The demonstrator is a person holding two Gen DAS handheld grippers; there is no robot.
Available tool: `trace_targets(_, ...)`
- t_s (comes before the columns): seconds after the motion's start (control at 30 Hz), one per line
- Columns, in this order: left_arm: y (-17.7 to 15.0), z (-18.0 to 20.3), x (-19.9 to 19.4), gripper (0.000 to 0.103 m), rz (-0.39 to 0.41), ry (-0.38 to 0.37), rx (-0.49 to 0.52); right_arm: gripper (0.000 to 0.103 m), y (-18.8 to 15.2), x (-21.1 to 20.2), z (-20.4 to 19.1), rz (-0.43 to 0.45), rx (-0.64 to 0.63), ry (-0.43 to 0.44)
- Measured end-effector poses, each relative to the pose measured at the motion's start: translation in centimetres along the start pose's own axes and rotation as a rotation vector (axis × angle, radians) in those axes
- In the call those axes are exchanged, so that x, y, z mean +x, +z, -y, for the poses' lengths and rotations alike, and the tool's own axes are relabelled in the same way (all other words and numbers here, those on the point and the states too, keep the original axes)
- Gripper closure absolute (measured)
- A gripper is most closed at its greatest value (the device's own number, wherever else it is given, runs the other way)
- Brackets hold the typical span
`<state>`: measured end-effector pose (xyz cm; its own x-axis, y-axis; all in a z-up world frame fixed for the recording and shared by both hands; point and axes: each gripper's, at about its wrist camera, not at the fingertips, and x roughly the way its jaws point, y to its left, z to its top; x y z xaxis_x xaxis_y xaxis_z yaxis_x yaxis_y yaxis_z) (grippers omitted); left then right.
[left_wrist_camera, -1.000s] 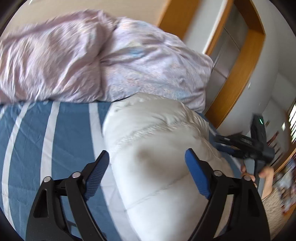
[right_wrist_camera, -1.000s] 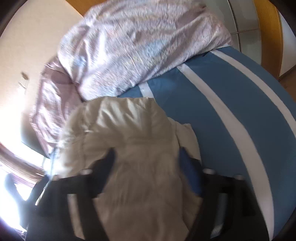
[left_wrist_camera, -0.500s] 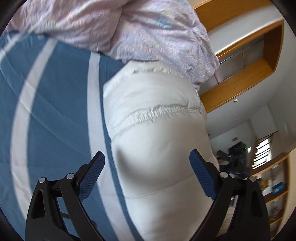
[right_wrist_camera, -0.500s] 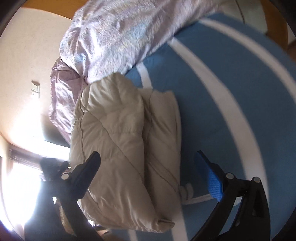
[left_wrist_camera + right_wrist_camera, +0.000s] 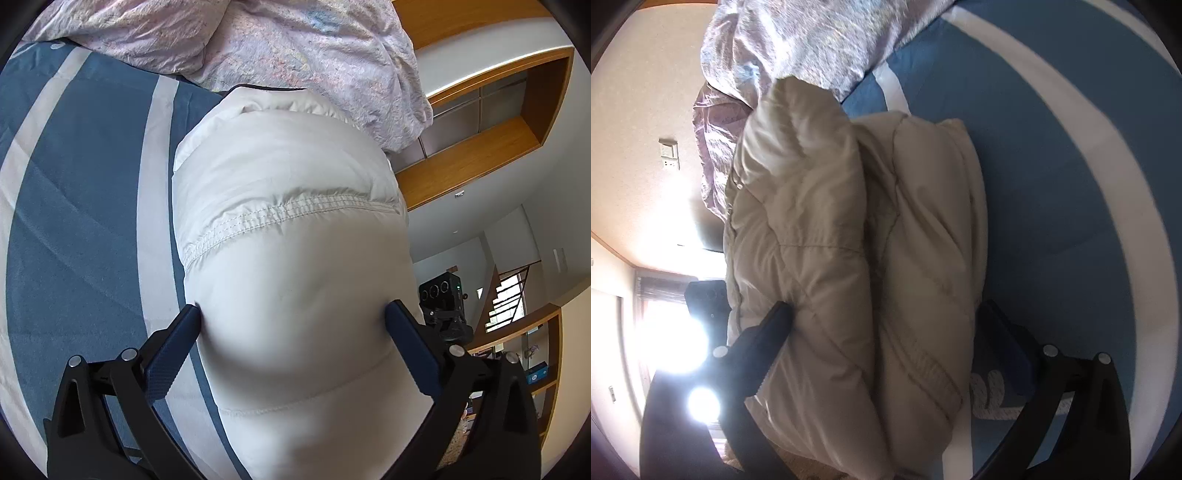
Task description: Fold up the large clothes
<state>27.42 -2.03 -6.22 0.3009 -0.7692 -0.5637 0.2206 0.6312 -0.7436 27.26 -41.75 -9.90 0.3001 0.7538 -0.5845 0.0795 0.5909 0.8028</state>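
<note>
A puffy cream down jacket lies folded into a thick bundle on the blue bed sheet with white stripes. My left gripper straddles its near end; its jaws are opening, the jacket bulges between them, and the fingertips just meet its sides. In the right wrist view the same jacket shows two stacked folds. My right gripper stands wide open around them, with its fingertips at the bundle's flanks. Beyond the jacket's right edge, the other gripper's black body is visible.
A crumpled lilac duvet is heaped at the far end of the bed, touching the jacket. A white cord lies on the sheet by the right finger. Wooden shelving stands beyond the bed. Strong window glare washes out the lower left.
Both grippers have come down over the jacket and rolled, and their jaws have spread wider. The jacket now sits between the fingers of each.
</note>
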Motion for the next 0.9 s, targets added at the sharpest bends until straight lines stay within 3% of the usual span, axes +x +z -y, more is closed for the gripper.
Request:
trace_targets(0.37, 0.3, -0.9, 0.8, 0.001, -0.011, -0.032, -0.030, 0.002, 1.0, 2.0, -0.7, -0.083, -0.060, 0.029)
trace_targets(0.4, 0.3, -0.9, 0.7, 0.001, -0.013, -0.033, -0.029, 0.002, 1.2, 2.1, -0.8, -0.046, -0.061, 0.001)
trace_targets(0.57, 0.2, -0.8, 0.7, 0.001, -0.009, -0.029, -0.025, 0.002, 1.6, 2.9, -1.6, -0.034, -0.086, -0.005)
trace_targets(0.77, 0.0, -0.5, 1.0, 0.001, 0.005, -0.014, -0.024, 0.002, 2.3, 4.9, -2.8, -0.079, -0.128, 0.062)
trace_targets(0.9, -0.1, -0.8, 1.0, 0.001, 0.024, -0.023, -0.040, 0.002, 2.3, 5.7, -3.2, -0.062, -0.146, 0.093)
